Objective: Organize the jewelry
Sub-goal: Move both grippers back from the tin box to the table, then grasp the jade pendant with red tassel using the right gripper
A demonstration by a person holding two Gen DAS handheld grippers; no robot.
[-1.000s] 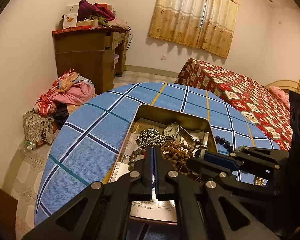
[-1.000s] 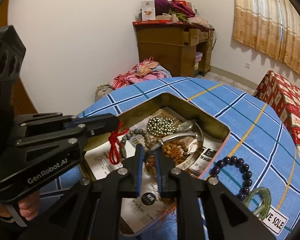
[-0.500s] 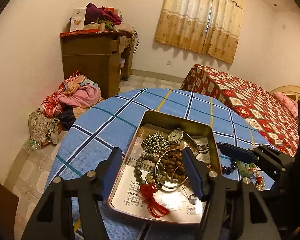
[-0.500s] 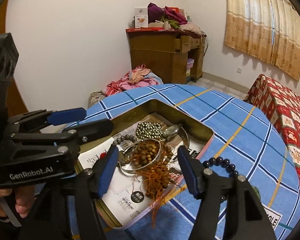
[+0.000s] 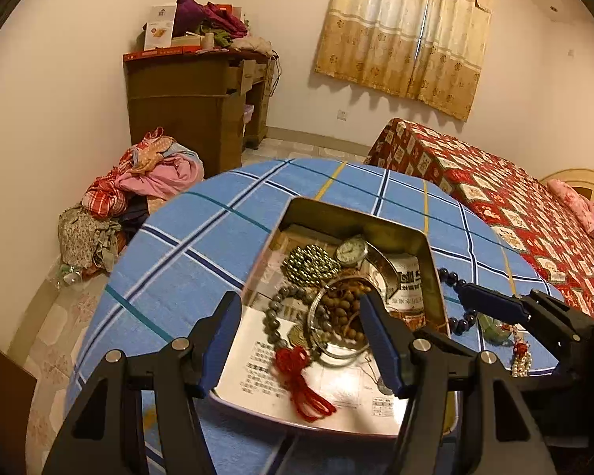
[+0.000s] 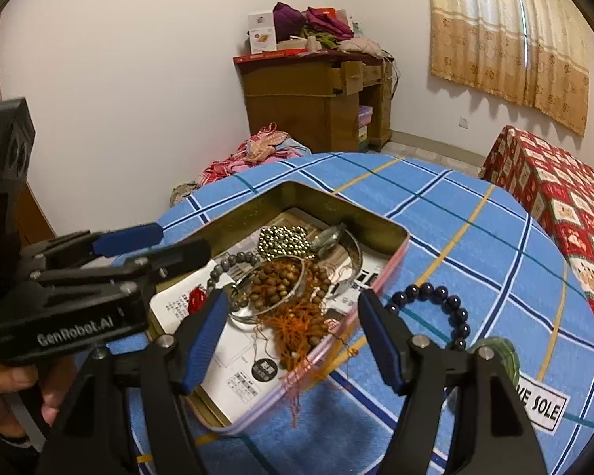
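A gold metal tin (image 5: pixel 336 213) (image 6: pixel 336 208) sits on the blue plaid table, lined with printed paper. Inside lie a silver bead cluster (image 5: pixel 311 263), a watch (image 5: pixel 351 251), grey beads (image 5: pixel 275 308), a silver bangle ringing brown wooden beads (image 6: pixel 275 281), a red knot (image 5: pixel 297 368) and an orange tassel (image 6: pixel 297 332). My left gripper (image 5: pixel 303 342) hovers over the tin's near end, open, nothing between its jaws. My right gripper (image 6: pixel 291 338) hangs over the tin's near corner, its jaws opening, free of the tassel below. A dark bead bracelet (image 6: pixel 443 303) and a green bangle (image 6: pixel 503 350) lie outside the tin.
A person's hand (image 6: pixel 16 388) holds the left gripper's handle. A white label (image 6: pixel 542 407) lies on the cloth at the right. Behind the table stand a wooden desk (image 5: pixel 194 103), a clothes heap (image 5: pixel 138 182) on the floor and a red-quilted bed (image 5: pixel 495 198).
Both grippers went from shut to wide open. The bangle with the brown beads now rests in the tin, clear of either gripper's jaws.
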